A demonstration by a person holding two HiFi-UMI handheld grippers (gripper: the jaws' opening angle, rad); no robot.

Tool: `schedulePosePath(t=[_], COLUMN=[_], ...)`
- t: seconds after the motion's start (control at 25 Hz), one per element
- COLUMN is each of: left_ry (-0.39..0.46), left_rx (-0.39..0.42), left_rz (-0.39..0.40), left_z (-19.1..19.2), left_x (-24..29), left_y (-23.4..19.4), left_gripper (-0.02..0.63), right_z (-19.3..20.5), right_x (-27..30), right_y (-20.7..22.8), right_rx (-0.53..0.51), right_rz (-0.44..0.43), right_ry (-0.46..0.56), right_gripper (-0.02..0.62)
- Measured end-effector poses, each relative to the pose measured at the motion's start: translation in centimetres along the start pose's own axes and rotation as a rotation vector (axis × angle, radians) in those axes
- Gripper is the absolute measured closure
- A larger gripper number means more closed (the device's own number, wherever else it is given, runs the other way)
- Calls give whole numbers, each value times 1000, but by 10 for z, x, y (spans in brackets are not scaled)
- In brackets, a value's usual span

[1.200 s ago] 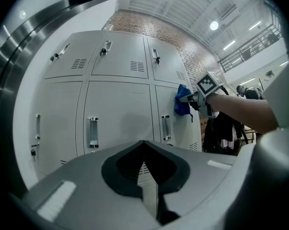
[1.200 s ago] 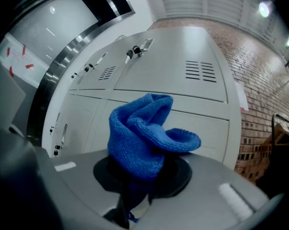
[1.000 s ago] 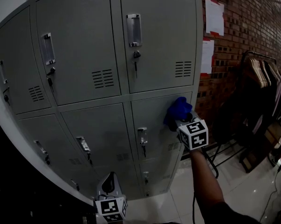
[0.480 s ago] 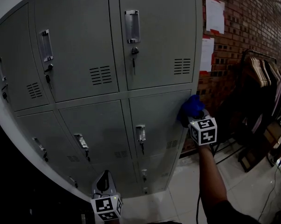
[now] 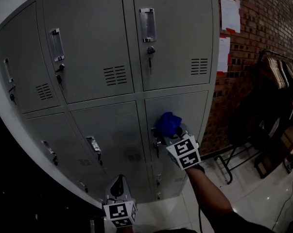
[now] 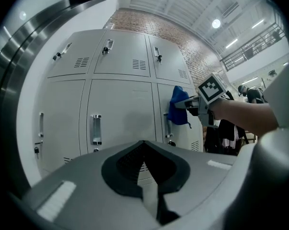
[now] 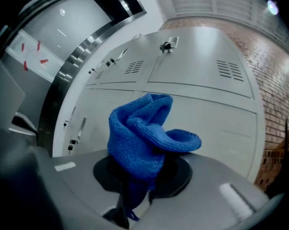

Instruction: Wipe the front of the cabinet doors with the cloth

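Whereas half a second ago the blue cloth (image 5: 166, 123) was out at the right-hand edge of the grey locker cabinet (image 5: 88, 47), it now sits toward the left side of the middle-row right door (image 5: 191, 106). It is just above that door's handle (image 5: 156, 143). A second ago it was on the right part of the same door. The right gripper (image 5: 171, 131) has therefore run out to the cabinet's edge and swept back across the panel. Its jaws are clamped on the bunched cloth, which bulges out ahead of them in the right gripper view. Seen from the left gripper view, the cloth appears to lie against the door face, though actual contact cannot be confirmed.

The left gripper (image 5: 118, 188) hangs low in front of the bottom row, well apart from the cloth. Its jaws are pressed together with nothing between them. It has kept much the same place throughout.

This reads as one out-and-back stroke over a single door, so the upper part of that panel has probably been covered. The lower part, and the remaining doors, most likely still need wiping. With the cloth so close to the handle, a further move left or down risks snagging a loose fold on it. The next pass would do better to lift over the handle or go around it.
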State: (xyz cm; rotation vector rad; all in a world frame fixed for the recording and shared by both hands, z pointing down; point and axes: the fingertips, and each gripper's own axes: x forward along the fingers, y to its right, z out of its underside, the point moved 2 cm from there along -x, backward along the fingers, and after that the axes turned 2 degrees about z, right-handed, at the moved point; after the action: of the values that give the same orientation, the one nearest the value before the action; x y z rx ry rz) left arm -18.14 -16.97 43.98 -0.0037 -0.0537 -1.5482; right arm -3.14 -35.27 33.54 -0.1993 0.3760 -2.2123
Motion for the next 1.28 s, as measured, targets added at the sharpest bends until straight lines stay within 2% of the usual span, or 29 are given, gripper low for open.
schedulePosePath(t=[0.2,0.4,0.6,1.28], left_ry=[1,-1,-4,-11], left_rx=[4,-1,-6,5], left_rz=[-25,-44,-50,-25], left_z=[-1,1,3,3], left_x=[-8,-14,-13,-8], left_y=[-13,-21,-23,-6], left_gripper=[594,594,594,594], right_z=[2,17,26,82], right_x=[22,30,20,-41], right_y=[-42,-44,-14,128], right_rx=[-16,-15,-1,29], right_rz=[-72,-76,-31,224], right_ry=[-29,-50,-70,-162], right_gripper=[515,515,517,514])
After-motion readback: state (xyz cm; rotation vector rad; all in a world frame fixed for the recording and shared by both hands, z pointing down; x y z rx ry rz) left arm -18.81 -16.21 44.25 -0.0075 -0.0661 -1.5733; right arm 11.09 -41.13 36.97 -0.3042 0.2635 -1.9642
